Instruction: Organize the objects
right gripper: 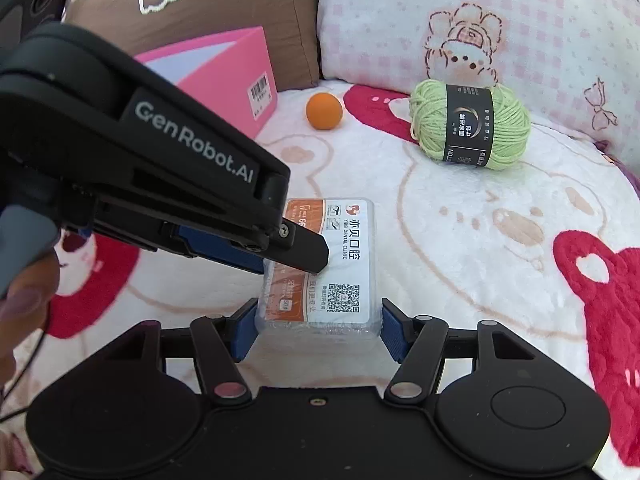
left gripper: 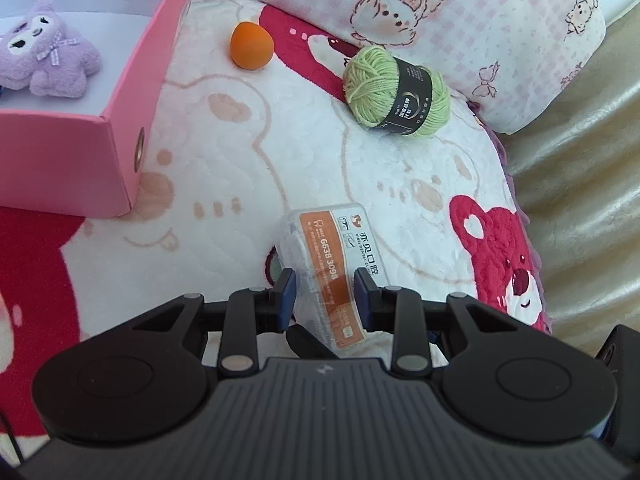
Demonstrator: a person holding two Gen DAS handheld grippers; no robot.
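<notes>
A clear plastic box with an orange and white dental clinic label (left gripper: 326, 258) (right gripper: 340, 264) lies on the bear-print blanket. My left gripper (left gripper: 326, 292) is shut on the box, its blue pads pressed on both long sides. It reaches in from the left in the right wrist view (right gripper: 294, 256). My right gripper (right gripper: 318, 330) holds the box's near end between its blue pads. A green yarn ball (left gripper: 396, 92) (right gripper: 470, 124) and an orange sponge egg (left gripper: 251, 45) (right gripper: 324, 111) lie farther back. A pink open box (left gripper: 124, 120) (right gripper: 236, 76) holds a purple plush toy (left gripper: 48, 50).
A pink checked pillow (left gripper: 460, 12) (right gripper: 500, 12) lies behind the yarn. A brown pillow (right gripper: 192, 4) stands behind the pink box. A beige cover (left gripper: 592, 200) borders the blanket on the right. White and red blanket (right gripper: 500, 240) spreads right of the clear box.
</notes>
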